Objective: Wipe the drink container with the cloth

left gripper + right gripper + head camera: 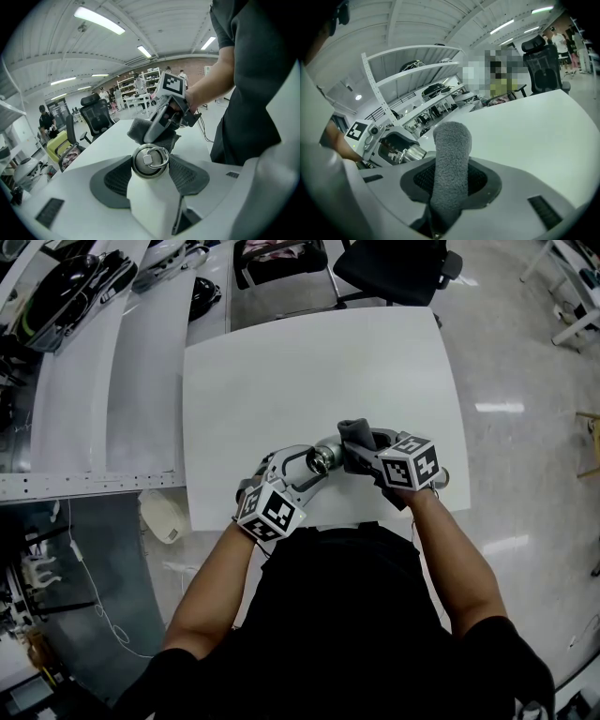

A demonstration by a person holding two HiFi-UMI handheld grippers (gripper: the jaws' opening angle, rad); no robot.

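Two grippers work over the white square table [281,371]: our left gripper [309,465] clamps the white steel-capped drink bottle [151,187] mid-body, likely rigid and slick; our right gripper [451,180] pinches the soft grey cloth [451,140] beside its cap.

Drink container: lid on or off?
On. Left gripper view shows a steel lid with a ring seated atop the white drink container, clamped in the left hand-held gripper.
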